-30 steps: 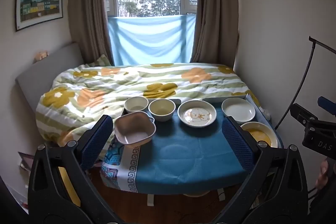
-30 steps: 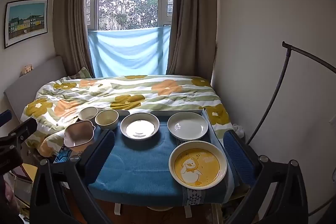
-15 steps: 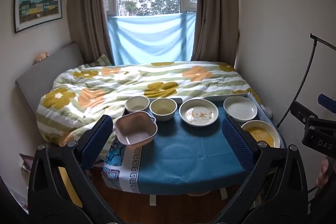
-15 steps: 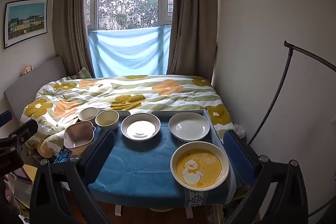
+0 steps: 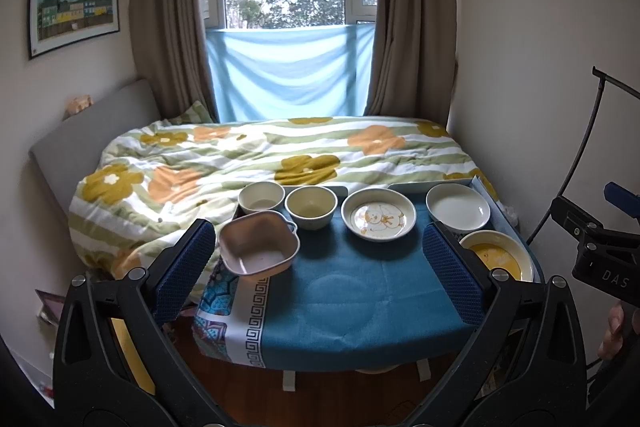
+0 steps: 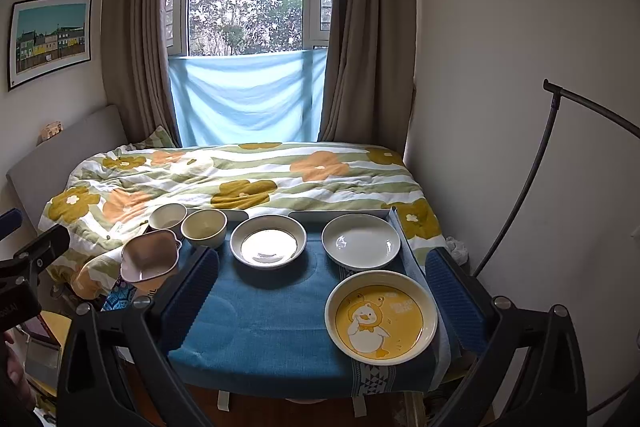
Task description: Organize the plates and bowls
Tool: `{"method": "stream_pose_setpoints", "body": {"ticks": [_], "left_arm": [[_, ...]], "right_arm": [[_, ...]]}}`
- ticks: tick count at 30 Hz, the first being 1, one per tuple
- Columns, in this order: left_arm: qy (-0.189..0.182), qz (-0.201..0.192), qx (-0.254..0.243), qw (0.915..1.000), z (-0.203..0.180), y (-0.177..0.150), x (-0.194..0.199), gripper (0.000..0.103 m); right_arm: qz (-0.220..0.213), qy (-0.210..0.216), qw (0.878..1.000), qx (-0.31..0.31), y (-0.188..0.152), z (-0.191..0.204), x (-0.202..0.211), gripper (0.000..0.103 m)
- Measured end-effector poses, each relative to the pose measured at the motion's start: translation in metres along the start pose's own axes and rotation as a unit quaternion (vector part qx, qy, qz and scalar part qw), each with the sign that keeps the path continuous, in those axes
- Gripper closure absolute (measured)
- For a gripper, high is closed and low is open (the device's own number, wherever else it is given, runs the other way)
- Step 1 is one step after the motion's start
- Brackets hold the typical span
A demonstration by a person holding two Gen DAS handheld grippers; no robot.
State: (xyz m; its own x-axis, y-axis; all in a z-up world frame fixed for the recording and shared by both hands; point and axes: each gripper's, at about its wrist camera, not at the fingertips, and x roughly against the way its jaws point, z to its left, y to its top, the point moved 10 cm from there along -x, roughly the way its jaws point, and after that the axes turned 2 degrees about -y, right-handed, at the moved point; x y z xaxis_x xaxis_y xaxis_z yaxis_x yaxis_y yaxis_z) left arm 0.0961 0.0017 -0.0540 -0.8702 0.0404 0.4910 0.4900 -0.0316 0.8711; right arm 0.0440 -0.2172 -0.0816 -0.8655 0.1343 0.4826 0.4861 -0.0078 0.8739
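Left wrist view: left gripper gapes empty over the table; right gripper too, near yellow duck plate.

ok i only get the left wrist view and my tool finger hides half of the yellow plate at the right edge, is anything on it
Observer: No. The right wrist view shows the yellow plate whole and empty, with a cartoon duck printed inside.
Operator: is the right tool holding anything
Observer: No, the right tool is open, with nothing between its fingers.
Operator: whats under that plate at the front
Observer: The blue cloth, which has a triangle-patterned band at that corner.
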Motion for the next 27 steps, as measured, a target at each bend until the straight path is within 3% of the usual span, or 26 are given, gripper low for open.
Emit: {"method": "stream_pose_setpoints", "body": {"ticks": [27], "left_arm": [[0.005,0.002,0.0,1.0,-0.0027,-0.0048,0.0041,0.001]], "right_arm": [[0.001,0.002,1.0,-0.002,-0.0001,0.0036,0.0003,0.0]]}}
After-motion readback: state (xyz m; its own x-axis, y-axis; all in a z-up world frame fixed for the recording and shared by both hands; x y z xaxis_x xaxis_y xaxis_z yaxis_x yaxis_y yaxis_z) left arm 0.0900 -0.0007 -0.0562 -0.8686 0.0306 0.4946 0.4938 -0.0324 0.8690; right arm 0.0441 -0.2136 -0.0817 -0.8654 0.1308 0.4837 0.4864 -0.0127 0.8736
